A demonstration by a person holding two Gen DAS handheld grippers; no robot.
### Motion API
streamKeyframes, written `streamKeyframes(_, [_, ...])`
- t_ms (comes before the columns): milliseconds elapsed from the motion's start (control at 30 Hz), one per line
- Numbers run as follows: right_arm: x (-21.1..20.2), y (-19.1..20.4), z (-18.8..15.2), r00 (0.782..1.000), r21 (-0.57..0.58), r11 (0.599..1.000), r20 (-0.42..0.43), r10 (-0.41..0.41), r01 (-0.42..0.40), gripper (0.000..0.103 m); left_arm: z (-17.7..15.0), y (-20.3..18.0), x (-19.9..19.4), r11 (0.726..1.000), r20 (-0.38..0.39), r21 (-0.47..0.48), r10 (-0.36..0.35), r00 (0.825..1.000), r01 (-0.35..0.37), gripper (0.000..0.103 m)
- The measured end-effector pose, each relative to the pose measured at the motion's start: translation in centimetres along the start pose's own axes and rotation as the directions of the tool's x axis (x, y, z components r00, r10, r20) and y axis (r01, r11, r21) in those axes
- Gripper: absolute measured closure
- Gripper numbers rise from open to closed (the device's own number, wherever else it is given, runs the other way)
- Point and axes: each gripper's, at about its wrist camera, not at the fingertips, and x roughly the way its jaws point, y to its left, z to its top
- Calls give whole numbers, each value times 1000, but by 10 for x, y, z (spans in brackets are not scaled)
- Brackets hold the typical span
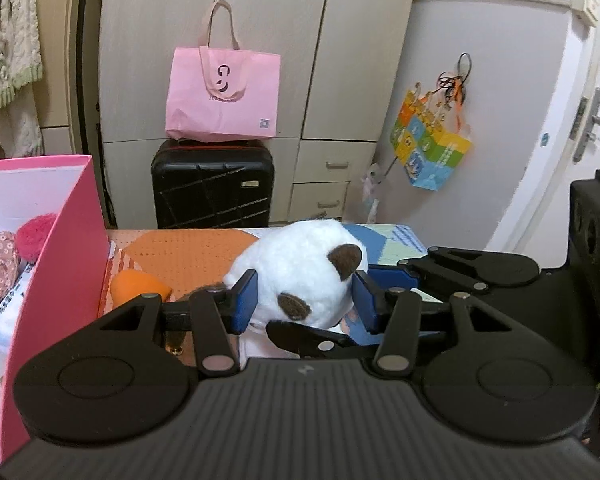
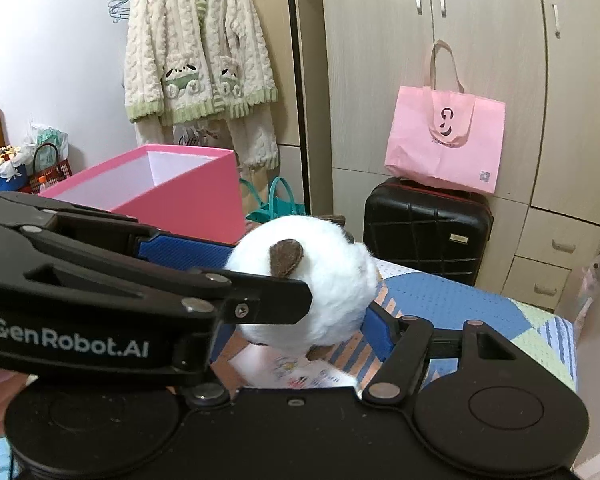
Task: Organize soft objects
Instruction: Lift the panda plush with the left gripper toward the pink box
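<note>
Both the left gripper (image 1: 304,300) and right gripper (image 2: 300,300) have their fingers clamped on the white plush toy (image 1: 300,268), raised off the quilt. Next, I judge, it goes left over the pink box (image 1: 56,256) and gets released.

We get even, soft indoor light in both views, fairly bright, no clear single source. Strong fisheye bending: wardrobe (image 1: 260,52) edges and the door (image 1: 560,100) bow outward, and dark vignette corners show in the right wrist view. The white wall (image 2: 52,60) behind the hanging robe is close to washed out. The white plush toy (image 1: 300,268) keeps its fur texture with slight blowout on top. Shadows are weak, mostly under the toy. Close-up black gripper housing (image 2: 300,432) looks soft; the printed logo reads sharp. No motion blur worth noting.
</note>
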Motion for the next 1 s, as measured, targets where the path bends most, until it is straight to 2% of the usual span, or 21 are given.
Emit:
streamKeyframes(67, [-9,7,-1,1000,8,1000,10,-17,17,27,-3,-1,-10,1000,4,-5,-28,1000,28,54])
streamKeyframes(300, [-37,34,-16,997,13,998,45,-58,57,27,-16,-10,-41,999,19,28,-38,999,37,54])
streamKeyframes(467, [-58,55,-29,996,16,997,35,-78,78,27,-33,-10,-64,997,23,38,-72,997,71,55])
streamKeyframes(900, [-99,124,-55,996,-24,996,35,-83,84,26,-70,-1,-129,990,-37,66,-118,992,120,54])
streamKeyframes(1000, [-104,136,-56,998,-17,998,7,-63,64,26,-75,5,-143,989,-69,63,-128,989,132,55])
